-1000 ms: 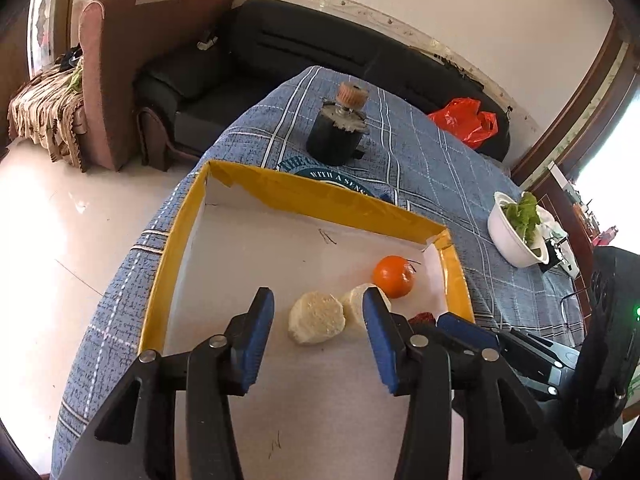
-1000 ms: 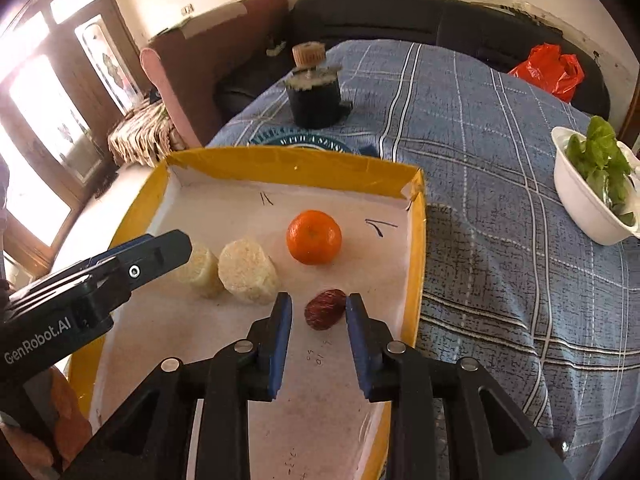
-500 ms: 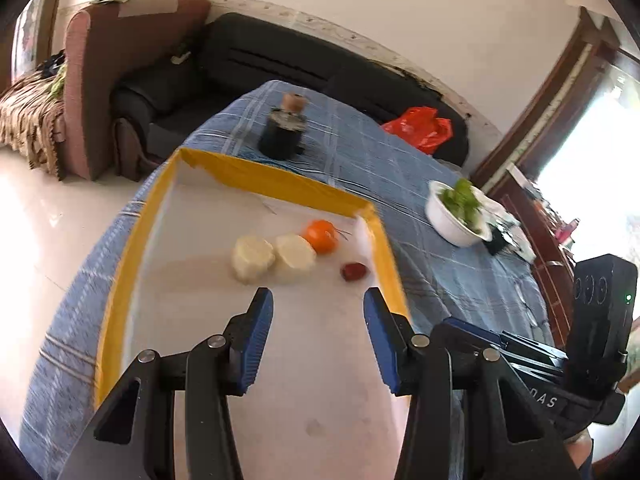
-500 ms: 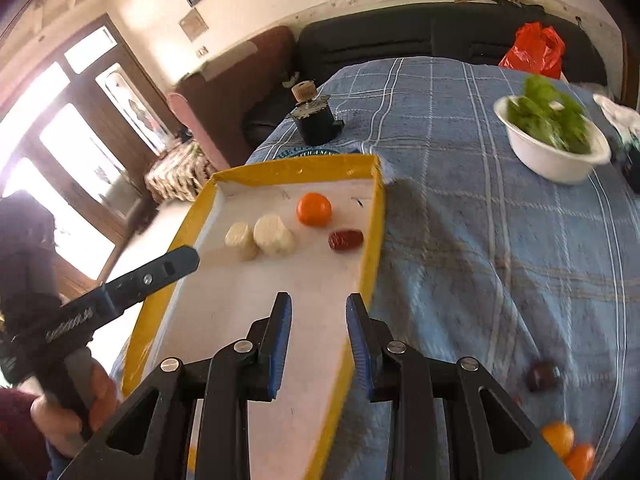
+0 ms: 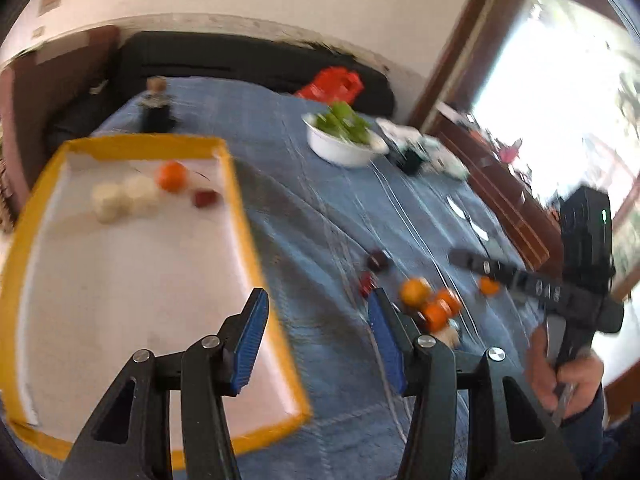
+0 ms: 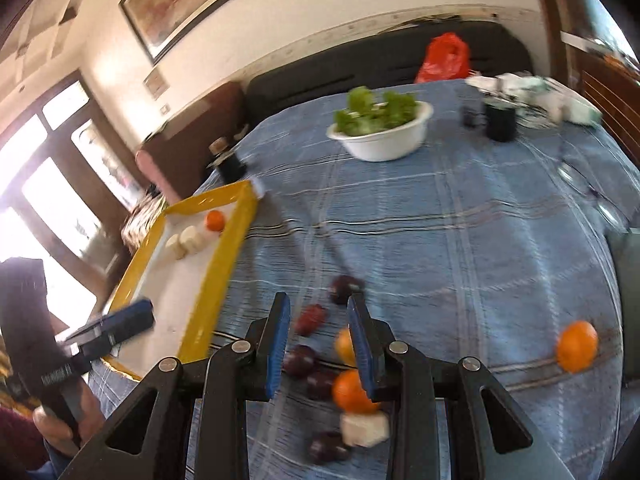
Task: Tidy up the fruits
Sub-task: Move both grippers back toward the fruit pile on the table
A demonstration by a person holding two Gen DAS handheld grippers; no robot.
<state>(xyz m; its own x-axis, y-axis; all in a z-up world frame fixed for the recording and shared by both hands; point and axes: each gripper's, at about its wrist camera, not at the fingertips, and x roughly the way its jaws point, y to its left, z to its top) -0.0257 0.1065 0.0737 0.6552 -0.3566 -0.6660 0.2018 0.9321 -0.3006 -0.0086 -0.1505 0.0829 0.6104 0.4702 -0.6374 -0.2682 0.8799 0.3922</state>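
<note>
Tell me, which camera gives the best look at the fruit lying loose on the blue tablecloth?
The right wrist view: the loose fruit lies close below the right gripper, oranges, dark fruits and a pale piece all distinguishable. The left wrist view shows that pile smaller, blurred and partly hidden behind a finger.

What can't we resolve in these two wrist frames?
- Loose fruit pile, right wrist: right tongs and motion blur hide the exact count.
- Dark red piece in the tray, left wrist: too blurred to identify; in the right wrist view the tray wall hides it.
- Clutter beyond the white bowl: smeared, unidentifiable.
</note>
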